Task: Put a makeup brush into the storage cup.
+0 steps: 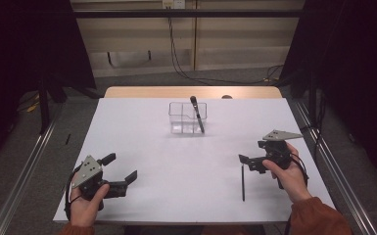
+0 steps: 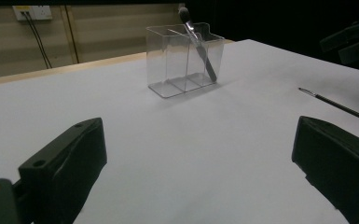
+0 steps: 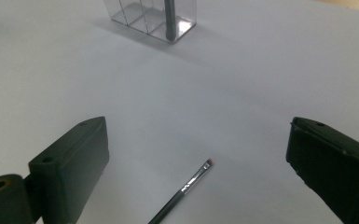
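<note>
The thin brush point(image 3: 186, 189) lies flat on the white table point(image 1: 186, 161), just under the right gripper point(image 1: 252, 162), whose jaws stand wide apart and empty. It looks light, stiff and slick — a pinch across the handle's middle seems safest (the bristle tip would splay). The left gripper point(image 1: 120, 171) waits well apart, jaws spread too. Farther back stands a clear organizer point(image 1: 188, 117) with a bigger brush point(image 1: 196, 113) leaning in one compartment — nothing lies between.
</note>
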The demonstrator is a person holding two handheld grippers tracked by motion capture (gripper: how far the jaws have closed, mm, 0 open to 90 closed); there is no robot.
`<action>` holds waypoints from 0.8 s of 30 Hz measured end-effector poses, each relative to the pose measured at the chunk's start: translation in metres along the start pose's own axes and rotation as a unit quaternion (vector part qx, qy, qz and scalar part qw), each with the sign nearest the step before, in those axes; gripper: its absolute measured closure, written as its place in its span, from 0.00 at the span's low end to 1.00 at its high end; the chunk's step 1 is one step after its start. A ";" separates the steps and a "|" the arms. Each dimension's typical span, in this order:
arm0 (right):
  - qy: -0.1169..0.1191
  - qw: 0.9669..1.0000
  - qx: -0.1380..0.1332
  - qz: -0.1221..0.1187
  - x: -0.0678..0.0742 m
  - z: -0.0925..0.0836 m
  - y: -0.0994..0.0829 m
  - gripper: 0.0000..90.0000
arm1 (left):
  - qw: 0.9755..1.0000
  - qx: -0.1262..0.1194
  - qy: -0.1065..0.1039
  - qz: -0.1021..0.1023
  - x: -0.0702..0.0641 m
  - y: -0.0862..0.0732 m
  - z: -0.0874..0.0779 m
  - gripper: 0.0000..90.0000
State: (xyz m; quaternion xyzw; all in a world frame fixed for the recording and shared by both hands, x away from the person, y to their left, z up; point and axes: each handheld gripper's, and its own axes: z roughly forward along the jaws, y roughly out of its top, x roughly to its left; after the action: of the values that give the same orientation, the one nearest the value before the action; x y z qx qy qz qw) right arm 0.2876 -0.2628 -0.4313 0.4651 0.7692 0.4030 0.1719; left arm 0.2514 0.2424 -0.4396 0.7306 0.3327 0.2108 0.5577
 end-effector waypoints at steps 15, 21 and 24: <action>0.003 0.988 0.156 -0.004 -0.001 0.016 0.019 0.13 | 1.000 0.001 0.000 0.003 0.001 0.000 0.000 0.03; -0.002 0.980 0.196 -0.012 0.002 0.025 0.024 0.17 | 1.000 0.000 0.000 0.003 0.001 0.000 0.000 0.03; -0.003 0.977 0.211 -0.011 0.003 0.028 0.027 0.19 | 1.000 0.001 0.001 0.004 0.001 0.000 0.000 0.03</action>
State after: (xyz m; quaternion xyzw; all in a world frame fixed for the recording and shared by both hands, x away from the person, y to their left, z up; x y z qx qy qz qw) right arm 0.3193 -0.2408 -0.4272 0.4836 0.8415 0.2284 0.0763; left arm 0.2520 0.2427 -0.4394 0.7322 0.3303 0.2132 0.5563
